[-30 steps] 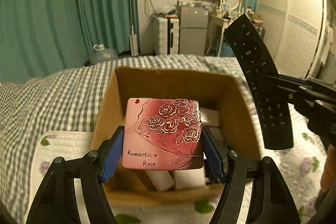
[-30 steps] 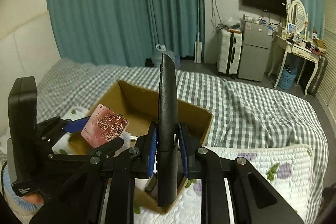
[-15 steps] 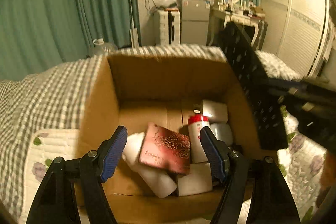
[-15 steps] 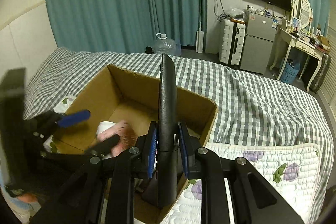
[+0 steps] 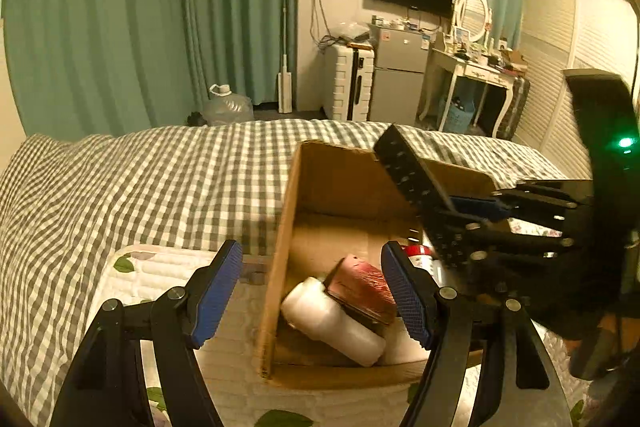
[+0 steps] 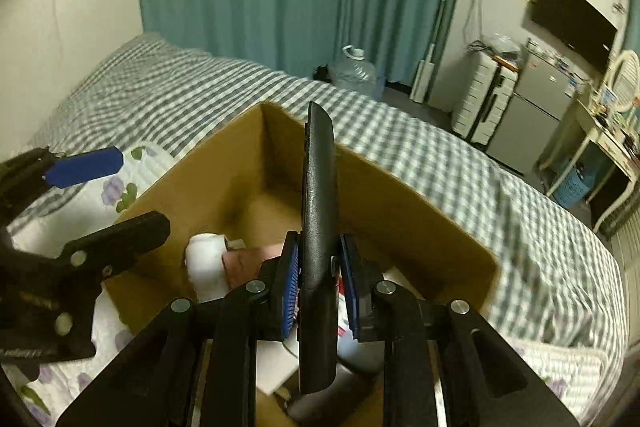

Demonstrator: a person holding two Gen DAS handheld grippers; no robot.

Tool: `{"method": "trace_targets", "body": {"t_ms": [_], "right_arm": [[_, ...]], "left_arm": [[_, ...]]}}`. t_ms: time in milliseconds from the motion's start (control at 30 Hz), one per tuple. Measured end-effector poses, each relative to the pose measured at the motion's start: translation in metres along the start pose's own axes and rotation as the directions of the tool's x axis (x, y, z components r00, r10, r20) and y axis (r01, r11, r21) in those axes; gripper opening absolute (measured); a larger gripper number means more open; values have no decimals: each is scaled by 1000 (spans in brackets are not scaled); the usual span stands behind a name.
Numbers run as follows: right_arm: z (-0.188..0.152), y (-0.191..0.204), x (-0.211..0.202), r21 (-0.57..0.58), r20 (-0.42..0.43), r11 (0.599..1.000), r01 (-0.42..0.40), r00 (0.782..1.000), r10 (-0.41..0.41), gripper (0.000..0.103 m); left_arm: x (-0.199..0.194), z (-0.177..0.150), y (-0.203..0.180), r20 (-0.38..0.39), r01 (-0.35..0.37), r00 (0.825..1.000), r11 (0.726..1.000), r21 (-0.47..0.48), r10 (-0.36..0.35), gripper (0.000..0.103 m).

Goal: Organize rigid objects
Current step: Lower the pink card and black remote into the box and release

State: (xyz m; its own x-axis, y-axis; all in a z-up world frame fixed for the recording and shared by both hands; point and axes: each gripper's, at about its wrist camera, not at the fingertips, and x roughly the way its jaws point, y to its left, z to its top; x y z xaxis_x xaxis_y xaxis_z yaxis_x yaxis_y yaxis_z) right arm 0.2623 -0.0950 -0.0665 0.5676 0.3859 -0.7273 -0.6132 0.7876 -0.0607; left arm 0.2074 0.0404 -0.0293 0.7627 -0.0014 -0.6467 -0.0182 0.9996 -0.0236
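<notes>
The right gripper (image 6: 318, 285) is clamping a long black remote control (image 6: 318, 211) between its blue pads, holding it on edge, upright and slightly tilted, over the open cardboard box (image 6: 420, 211) that is sitting on the bed (image 6: 440, 155). The pads are gripping the remote's lower half, so most of its length is sticking up above the jaws and a shorter tail is hanging below toward the box's contents. The left gripper (image 5: 312, 291) is hovering at the near left edge of the box with its fingers spread wide and nothing between them; its right finger is over the box interior and its left finger is over the quilted pad (image 5: 160, 267) outside. Inside the box a dark red tin (image 5: 362, 289) is lying tilted on a white bottle (image 5: 332, 321), with a red-capped container (image 5: 416, 255) beside them, partly hidden by the remote. The remote is looking like a stiff, light plastic slab, smooth on its faces and probably a little slippery, so the flat-sided pinch across its thickness is seeming sound; a hold nearer its middle would likely be curbing any pivoting. It is probably not fragile, though its buttons, showing along one face in the left view, are best kept off the pads. Lowering it lengthwise along a box wall is appearing the likeliest way to seat it among the rounded items already there.
</notes>
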Motion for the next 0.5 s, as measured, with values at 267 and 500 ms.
{"method": "trace_targets", "body": {"t_ms": [267, 500], "right_arm": [[-7, 0, 25, 33, -41, 999, 20, 999, -19, 19], [-2, -7, -8, 85, 16, 996, 29, 999, -30, 29]], "left_arm": [[11, -6, 10, -14, -4, 1000, 1000, -17, 4, 74], [2, -5, 4, -1, -13, 1000, 1000, -2, 13, 74]]}}
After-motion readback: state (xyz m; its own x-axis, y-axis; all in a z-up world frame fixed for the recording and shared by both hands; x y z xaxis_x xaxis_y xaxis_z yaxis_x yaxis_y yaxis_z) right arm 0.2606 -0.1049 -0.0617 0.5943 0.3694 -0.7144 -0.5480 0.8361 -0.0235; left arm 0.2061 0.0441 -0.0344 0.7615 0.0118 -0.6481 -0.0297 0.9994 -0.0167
